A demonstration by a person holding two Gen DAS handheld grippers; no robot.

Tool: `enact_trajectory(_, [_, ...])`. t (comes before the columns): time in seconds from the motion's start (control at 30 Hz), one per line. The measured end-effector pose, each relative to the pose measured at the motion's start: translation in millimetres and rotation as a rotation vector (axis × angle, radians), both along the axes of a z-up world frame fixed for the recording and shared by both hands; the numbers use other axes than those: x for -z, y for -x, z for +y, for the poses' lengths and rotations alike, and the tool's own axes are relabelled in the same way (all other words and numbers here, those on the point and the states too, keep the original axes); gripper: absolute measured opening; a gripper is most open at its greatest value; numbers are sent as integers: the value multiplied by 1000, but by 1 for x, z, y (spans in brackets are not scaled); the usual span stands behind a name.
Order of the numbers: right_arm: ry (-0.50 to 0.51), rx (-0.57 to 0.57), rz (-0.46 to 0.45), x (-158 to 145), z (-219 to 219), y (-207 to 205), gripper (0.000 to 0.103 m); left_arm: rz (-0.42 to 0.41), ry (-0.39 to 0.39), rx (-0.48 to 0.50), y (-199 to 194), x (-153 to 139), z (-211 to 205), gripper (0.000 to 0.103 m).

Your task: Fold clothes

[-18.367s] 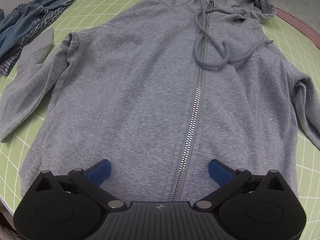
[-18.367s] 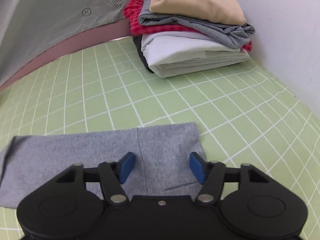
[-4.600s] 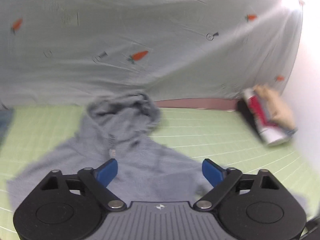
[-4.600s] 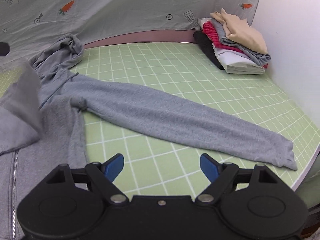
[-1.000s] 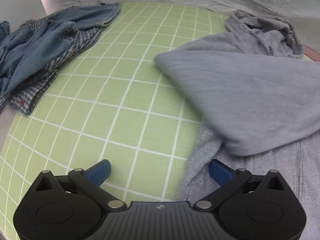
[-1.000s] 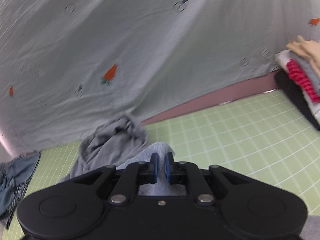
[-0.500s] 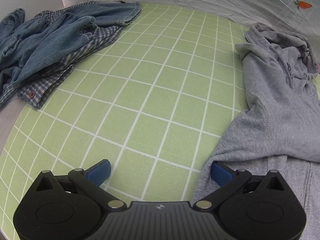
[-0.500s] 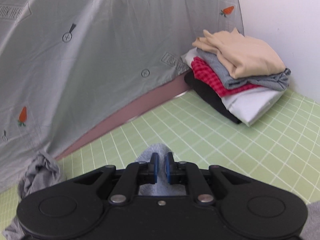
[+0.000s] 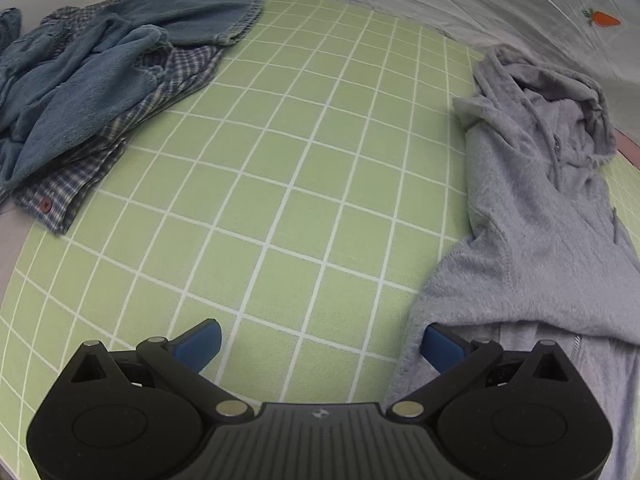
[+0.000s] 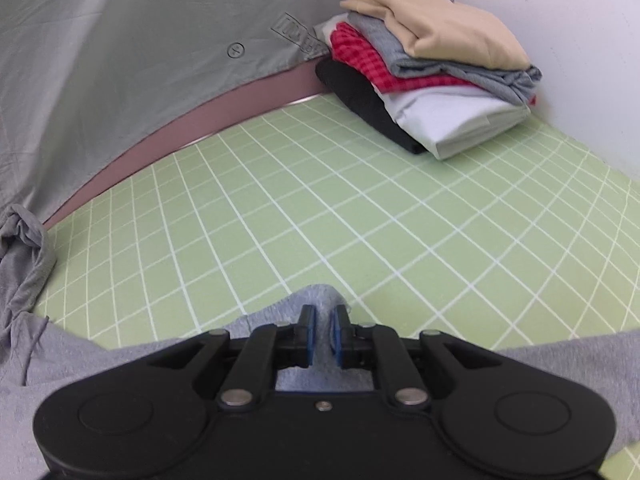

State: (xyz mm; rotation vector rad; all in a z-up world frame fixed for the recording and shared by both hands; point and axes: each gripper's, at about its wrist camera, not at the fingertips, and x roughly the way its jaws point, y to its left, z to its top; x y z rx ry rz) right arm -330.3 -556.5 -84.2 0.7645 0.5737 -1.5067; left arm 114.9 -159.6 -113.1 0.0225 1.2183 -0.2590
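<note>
Beside hoodie (image 9: 532, 240), denim pile (image 9: 100, 76), folded stack (image 10: 432, 76)

Hoodie (image 9: 532, 240) lies on the worktop (image 9: 280, 184) at right in the left wrist view, hood toward the far edge. Loose clothes pile (image 9: 92, 92) at far left, well apart from it. Folded stack (image 10: 432, 76) sits in the worktop's far right corner, backdrop sheet (image 10: 140, 40) behind.

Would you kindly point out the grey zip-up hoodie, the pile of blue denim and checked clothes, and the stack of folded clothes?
Grey zip-up hoodie (image 9: 532, 248): left wrist view, on its chest.
Pile of blue denim and checked clothes (image 9: 88, 84): left wrist view, on the denim.
Stack of folded clothes (image 10: 452, 36): right wrist view, on the beige top garment.
</note>
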Motion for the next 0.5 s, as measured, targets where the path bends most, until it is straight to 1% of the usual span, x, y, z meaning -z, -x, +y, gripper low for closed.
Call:
enact_trajectory(0.07, [-11,14,3,3,0,-2,12,-11,43,7,-2,-3,7,103])
enact_trajectory(0.2, [-28,34,29,9,1,-10,16,-40,57,70,0,-12,5,103])
enact_trajectory(0.27, [-34,44,34,12,2,-11,18,-63,73,67,-2,-19,8,103])
enact_trajectory(0.43, [-49,55,35,15,2,-10,20,-73,148,-82,-21,-23,30,103])
enact_trajectory(0.5, [-56,58,34,17,3,-10,21,-62,164,-109,-30,-21,25,103])
